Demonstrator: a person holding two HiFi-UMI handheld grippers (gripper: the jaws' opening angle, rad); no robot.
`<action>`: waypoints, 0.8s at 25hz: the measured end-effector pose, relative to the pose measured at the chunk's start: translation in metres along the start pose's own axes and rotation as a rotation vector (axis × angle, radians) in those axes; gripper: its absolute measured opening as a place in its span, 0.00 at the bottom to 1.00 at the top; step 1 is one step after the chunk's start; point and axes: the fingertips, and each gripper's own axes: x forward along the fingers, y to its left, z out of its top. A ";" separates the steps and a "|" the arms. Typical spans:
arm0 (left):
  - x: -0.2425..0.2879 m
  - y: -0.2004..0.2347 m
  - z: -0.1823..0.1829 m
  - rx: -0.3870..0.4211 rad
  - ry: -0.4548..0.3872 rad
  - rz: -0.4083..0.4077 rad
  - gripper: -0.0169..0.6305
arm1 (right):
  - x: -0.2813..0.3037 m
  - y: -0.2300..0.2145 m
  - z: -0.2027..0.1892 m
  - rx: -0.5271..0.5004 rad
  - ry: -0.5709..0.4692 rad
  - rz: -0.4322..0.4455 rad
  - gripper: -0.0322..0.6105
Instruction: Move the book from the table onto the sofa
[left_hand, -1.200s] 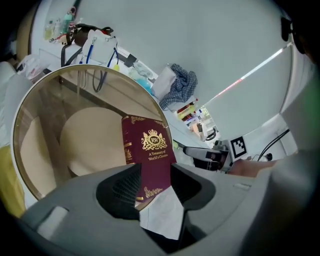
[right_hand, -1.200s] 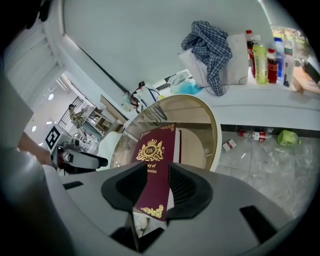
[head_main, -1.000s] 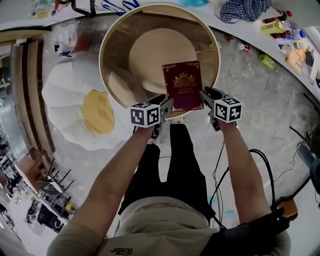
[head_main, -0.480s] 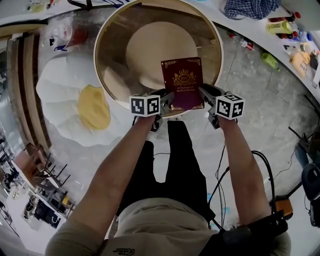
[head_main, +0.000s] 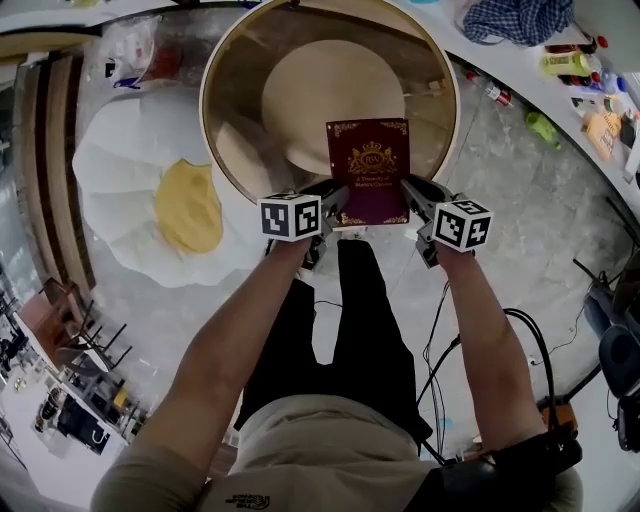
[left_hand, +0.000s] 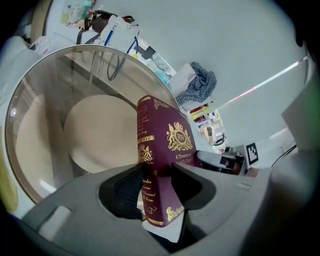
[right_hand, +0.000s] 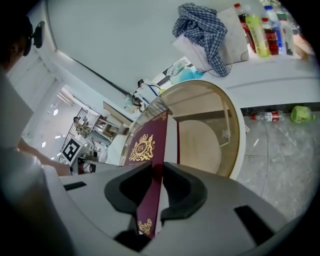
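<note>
Holding: book at table's near edge, one gripper on each side.

Head view: maroon hardback book with gold crest (head_main: 368, 170) at the near edge of the round glass-topped table with pale wooden rim (head_main: 206, 100); left gripper (head_main: 330, 200) at its near-left corner, right gripper (head_main: 415, 195) at its near-right corner; fried-egg-shaped rug (head_main: 130, 180) on the floor to the left.
Left gripper view: left gripper (left_hand: 155, 172) clamped on the book (left_hand: 165, 140) at its spine, pads pressing both faces; table glass (left_hand: 60, 80) beyond.
Right gripper view: right gripper (right_hand: 155, 172) closing its jaws on the book's (right_hand: 147, 145) open edge, cover between the pads and touching them; table rim (right_hand: 239, 135) to the right; blue checked cloth (right_hand: 200, 30) on the far white counter.
</note>
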 end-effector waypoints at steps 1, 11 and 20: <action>-0.008 0.002 -0.002 -0.001 -0.006 -0.001 0.30 | 0.001 0.008 -0.001 -0.005 -0.001 0.004 0.17; -0.096 0.038 -0.026 -0.070 -0.097 0.007 0.30 | 0.029 0.099 -0.020 -0.084 0.027 0.052 0.16; -0.201 0.115 -0.057 -0.150 -0.226 0.049 0.30 | 0.099 0.206 -0.060 -0.188 0.114 0.121 0.16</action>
